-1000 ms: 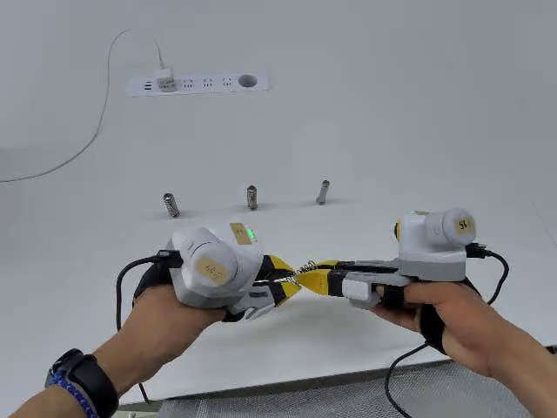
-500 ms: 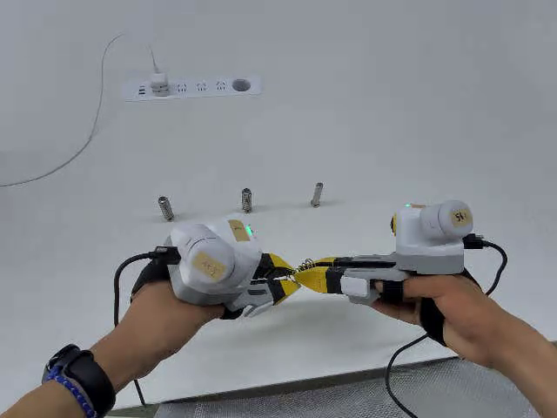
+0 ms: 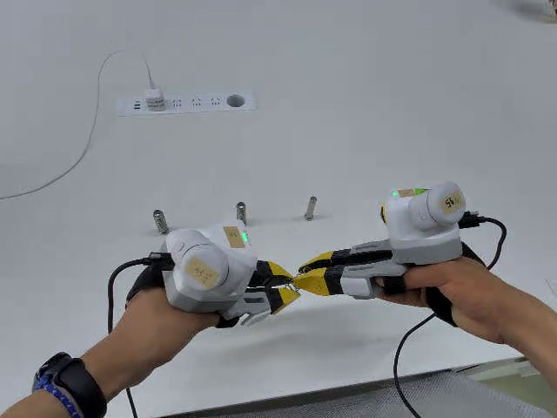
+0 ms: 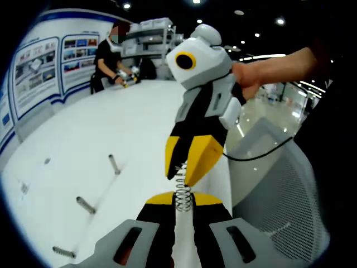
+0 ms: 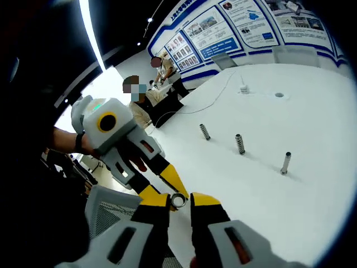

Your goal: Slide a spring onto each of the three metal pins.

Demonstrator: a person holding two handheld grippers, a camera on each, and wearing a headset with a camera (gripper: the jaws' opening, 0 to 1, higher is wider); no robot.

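Since a second ago the right hand-held gripper (image 3: 312, 272) has come up and now slopes down toward the left hand-held gripper (image 3: 285, 287), while their tips have stayed together in mid-air over the near part of the bench (image 3: 287, 366). Most of the other shift is the headset tilting. Between the tips is the spring (image 4: 182, 187). The left jaws are pinched narrow on its lower end and the right jaws look closed over its upper end, so both seem to hold it at once. I take this for a re-grip or hand-over, not yet a move to a pin.

Further back stand the three pins. The left pin (image 3: 160, 221) and middle pin (image 3: 241, 212) already wear springs, and the right pin (image 3: 311, 207) is bare, so one remains.

Bare bench lies between the hands and that pin. The bench's front edge runs just under the wrists, and the power strip (image 3: 185, 102) sits well behind the pins.
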